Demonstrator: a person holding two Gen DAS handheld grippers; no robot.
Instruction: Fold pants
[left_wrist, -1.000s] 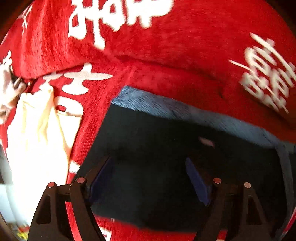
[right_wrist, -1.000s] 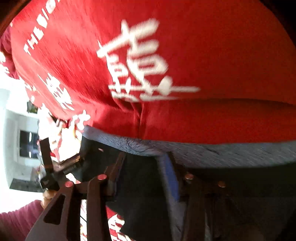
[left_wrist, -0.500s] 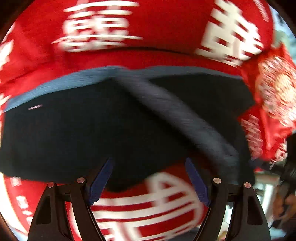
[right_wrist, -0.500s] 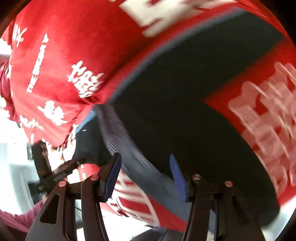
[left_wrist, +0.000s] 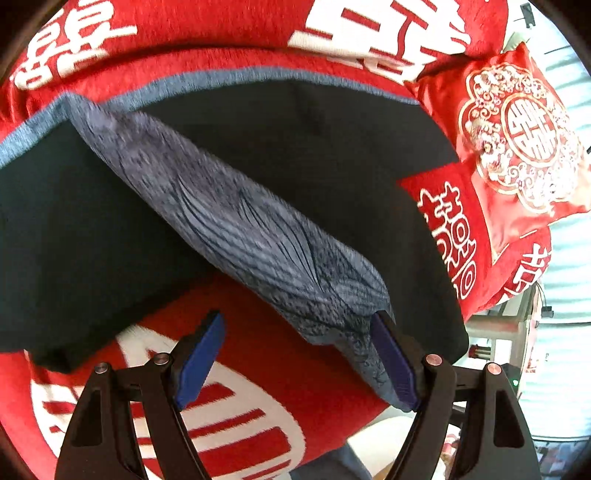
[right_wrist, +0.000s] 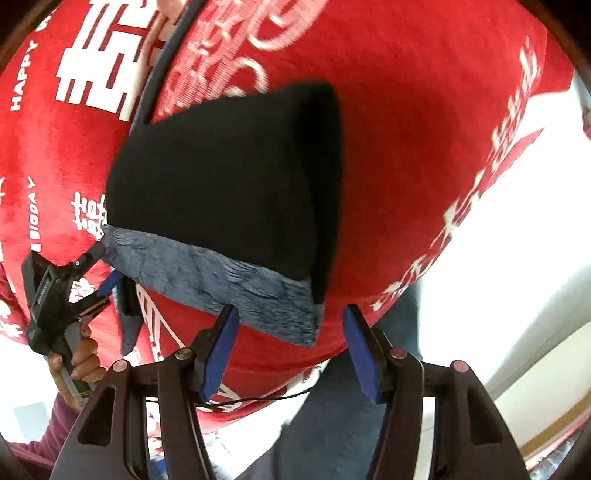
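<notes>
Black pants with a grey-blue waistband lie folded on a red blanket. My left gripper stands open over the blanket. The waistband's near end rests against its right pad, and no pad presses on it. In the right wrist view the pants form a black block with the waistband along the near edge. My right gripper hovers just short of the waistband's right corner. Its jaws are opening, with nothing between them. The left gripper shows at the waistband's left end.
A red embroidered cushion lies at the blanket's far right. A hand holds the left gripper's handle. The person's jeans-clad legs stand at the blanket's near edge, beside a bright floor.
Both views have swung across the blanket and rolled. The waistband that ran between the right gripper's pads now lies ahead of them, and the pants rest folded.
</notes>
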